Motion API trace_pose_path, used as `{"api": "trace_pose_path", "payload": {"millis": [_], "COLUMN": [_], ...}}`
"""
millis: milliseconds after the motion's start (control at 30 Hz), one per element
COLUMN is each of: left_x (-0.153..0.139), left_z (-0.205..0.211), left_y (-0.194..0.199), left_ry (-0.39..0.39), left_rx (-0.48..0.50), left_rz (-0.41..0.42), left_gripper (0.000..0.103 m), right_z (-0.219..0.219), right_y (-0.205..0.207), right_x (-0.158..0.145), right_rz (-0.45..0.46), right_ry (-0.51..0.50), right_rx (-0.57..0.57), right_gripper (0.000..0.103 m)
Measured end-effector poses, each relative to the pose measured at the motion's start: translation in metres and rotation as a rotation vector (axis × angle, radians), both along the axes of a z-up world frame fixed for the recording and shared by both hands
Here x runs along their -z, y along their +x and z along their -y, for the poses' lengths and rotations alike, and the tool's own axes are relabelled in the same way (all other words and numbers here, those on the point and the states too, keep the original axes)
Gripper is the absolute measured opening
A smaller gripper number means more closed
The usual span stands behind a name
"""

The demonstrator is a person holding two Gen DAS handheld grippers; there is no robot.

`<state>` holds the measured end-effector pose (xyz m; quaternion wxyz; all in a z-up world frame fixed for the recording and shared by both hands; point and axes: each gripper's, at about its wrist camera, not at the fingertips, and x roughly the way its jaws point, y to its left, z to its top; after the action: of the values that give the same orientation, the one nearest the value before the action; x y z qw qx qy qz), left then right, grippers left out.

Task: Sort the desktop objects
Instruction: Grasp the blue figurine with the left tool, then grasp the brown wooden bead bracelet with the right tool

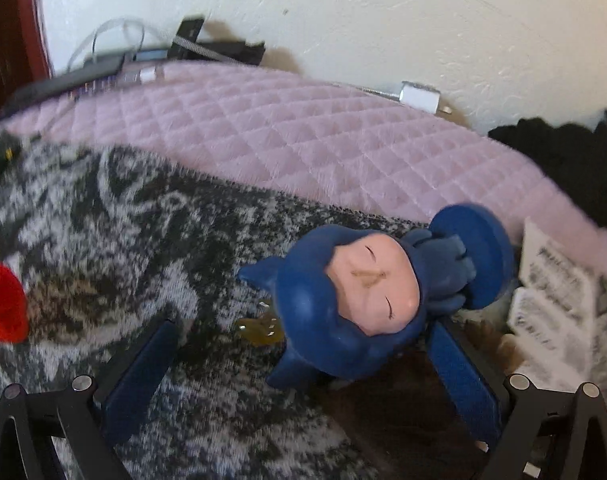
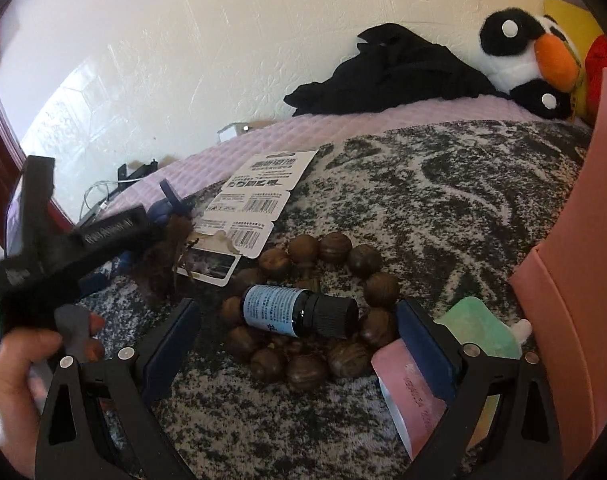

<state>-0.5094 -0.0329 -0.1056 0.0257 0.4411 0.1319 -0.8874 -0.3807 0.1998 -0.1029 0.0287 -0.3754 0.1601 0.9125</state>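
My left gripper (image 1: 303, 344) gapes around the blue doll (image 1: 367, 288); I must close. My right gripper (image 2: 299, 328) straddles the bottle (image 2: 299, 312), released.

Textured white wall (image 2: 207, 40) (sunlit at left) behind pink quilted cover (image 1: 287, 140).

Both wrist cameras sit low and close over the patterned blanket (image 1: 103, 240), facing the white wall (image 2: 183, 60), sharing the battery card (image 2: 251, 204).
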Motion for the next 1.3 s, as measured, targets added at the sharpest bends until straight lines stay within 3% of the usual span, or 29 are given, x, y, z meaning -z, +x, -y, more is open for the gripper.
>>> {"api": "trace_pose_path", "payload": {"millis": [167,367,500,600,767,900,967,1067,1133,1200,1267,1300], "left_x": [0.005,0.003,0.004,0.002,-0.001,-0.005,-0.005,-0.003,-0.001,0.001,0.002,0.003], "left_z": [-0.009,-0.004,-0.008,-0.011,-0.008,-0.012,-0.011,-0.006,-0.005,0.001,0.006,0.008], "left_y": [-0.002,-0.021,-0.035,-0.038,-0.030,-0.015,-0.004,0.011,0.019,0.023,0.025,0.025], "left_ry": [-0.091,-0.006,0.004,0.033,0.070,0.023,0.023,0.026,0.021,0.049,0.079,0.089], "left_rx": [-0.002,-0.015,0.011,0.066,0.085,0.073,0.066,0.046,0.037,0.025,0.018,0.017], "left_rz": [-0.055,-0.107,-0.120,-0.146,-0.171,-0.178,-0.180,-0.175,-0.172,-0.176,-0.181,-0.180], "left_gripper": [0.102,0.102,0.100,0.061,0.061,0.054,0.054,0.054,0.055,0.055,0.055,0.055], "right_z": [-0.004,-0.004,-0.005,-0.006,-0.012,-0.018,-0.019,-0.018,-0.011,-0.002,0.002,0.000], "right_y": [-0.002,-0.003,-0.003,-0.002,0.002,0.002,0.002,0.002,0.000,-0.002,-0.003,-0.002], "right_x": [0.007,0.008,0.008,0.008,0.008,0.008,0.008,0.009,0.009,0.009,0.010,0.010], "right_rz": [-0.012,-0.021,-0.029,-0.034,-0.053,-0.042,-0.038,-0.034,-0.031,-0.017,-0.005,-0.002], "right_ry": [-0.037,-0.051,-0.067,-0.073,-0.102,-0.099,-0.099,-0.093,-0.082,-0.048,-0.025,-0.023], "right_rx": [0.004,-0.005,-0.009,-0.010,0.004,0.022,0.022,0.009,-0.025,-0.060,-0.062,-0.049], "right_gripper": [0.101,0.103,0.103,0.103,0.096,0.075,0.072,0.076,0.095,0.101,0.100,0.094]}}
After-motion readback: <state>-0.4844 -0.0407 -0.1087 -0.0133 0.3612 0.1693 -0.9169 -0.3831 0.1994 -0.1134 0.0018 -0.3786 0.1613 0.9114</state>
